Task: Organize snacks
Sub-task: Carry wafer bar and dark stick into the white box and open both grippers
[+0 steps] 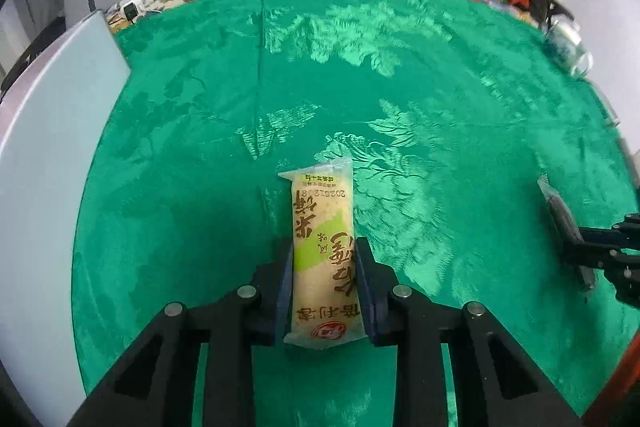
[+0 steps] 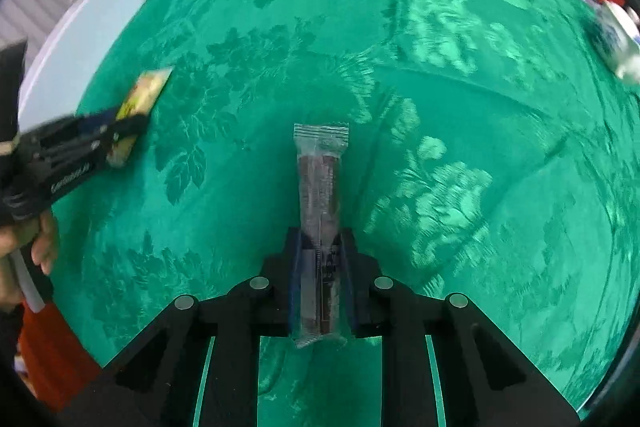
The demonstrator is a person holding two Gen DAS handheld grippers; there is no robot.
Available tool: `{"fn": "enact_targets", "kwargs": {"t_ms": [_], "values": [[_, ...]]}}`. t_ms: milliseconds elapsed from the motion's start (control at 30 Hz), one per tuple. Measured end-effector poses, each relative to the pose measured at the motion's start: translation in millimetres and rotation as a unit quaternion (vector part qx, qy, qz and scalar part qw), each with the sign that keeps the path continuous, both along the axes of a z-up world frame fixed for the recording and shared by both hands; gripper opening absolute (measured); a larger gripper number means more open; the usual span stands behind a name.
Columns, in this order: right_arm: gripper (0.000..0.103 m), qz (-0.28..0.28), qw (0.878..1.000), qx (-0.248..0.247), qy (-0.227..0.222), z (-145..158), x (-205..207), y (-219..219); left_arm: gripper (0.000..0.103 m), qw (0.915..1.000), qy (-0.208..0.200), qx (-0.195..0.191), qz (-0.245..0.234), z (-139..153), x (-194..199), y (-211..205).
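Over the green patterned bench cloth [image 1: 400, 67], each claw (left [image 1: 324, 247] clamping a cream rice-cracker packet [image 1: 324, 227], right [image 2: 320, 239] a clear-wrapped dark bar [image 2: 320, 187]) grips slick film that could slip.

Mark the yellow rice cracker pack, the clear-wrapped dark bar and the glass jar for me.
yellow rice cracker pack [image 1: 322, 227], left wrist view, printed middle.
clear-wrapped dark bar [image 2: 320, 183], right wrist view, dark middle.
glass jar [image 1: 568, 43], left wrist view, its side.

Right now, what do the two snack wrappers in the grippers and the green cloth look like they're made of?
Yellow snack pack: thin plastic film, glossy, with a clear crimped end.
Dark snack bar: transparent plastic wrap, shiny, with a serrated sealed edge and the dark contents showing through.
Green cloth: woven fabric, probably satin-like damask; its leaf pattern catches the light.
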State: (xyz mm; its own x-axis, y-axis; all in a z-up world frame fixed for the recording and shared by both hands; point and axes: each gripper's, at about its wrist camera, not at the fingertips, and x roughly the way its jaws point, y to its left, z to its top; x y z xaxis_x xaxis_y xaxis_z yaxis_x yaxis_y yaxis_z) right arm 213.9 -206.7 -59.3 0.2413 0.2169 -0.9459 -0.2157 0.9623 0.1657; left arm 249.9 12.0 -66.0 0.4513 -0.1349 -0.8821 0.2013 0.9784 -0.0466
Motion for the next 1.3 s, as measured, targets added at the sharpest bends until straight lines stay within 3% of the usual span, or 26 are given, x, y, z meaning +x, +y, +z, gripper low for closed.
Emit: {"fn": "enact_targets", "kwargs": {"t_ms": [333, 633, 800, 933, 1100, 1200, 1300], "values": [[0.019, -0.048, 0.994, 0.1, -0.01, 21, -41, -15, 0.028, 0.9963, -0.022, -0.083, 0.012, 40, -80, 23], [0.019, 0.001, 0.994, 0.111, -0.022, 33, -66, 21, 0.028, 0.9878, -0.053, -0.14, 0.041, 86, -131, 52], [0.019, 0.028, 0.992, 0.121, -0.031, 48, -72, 45, 0.028, 0.9812, -0.096, -0.157, 0.058, 130, -147, 88], [0.019, 0.061, 0.988, 0.134, -0.052, 76, -71, 75, 0.028, 0.9738, -0.13, -0.158, 0.099, 163, -158, 141], [0.019, 0.111, 0.976, 0.158, -0.099, 132, -59, 130, 0.028, 0.9645, -0.166, -0.101, 0.179, 194, -173, 240], [0.019, 0.157, 0.964, 0.177, -0.122, 168, -53, 184, 0.028, 0.9577, -0.166, -0.074, 0.223, 195, -183, 292], [0.019, 0.215, 0.949, 0.192, -0.128, 190, -54, 255, 0.028, 0.9531, -0.142, -0.061, 0.261, 178, -187, 333]]}}
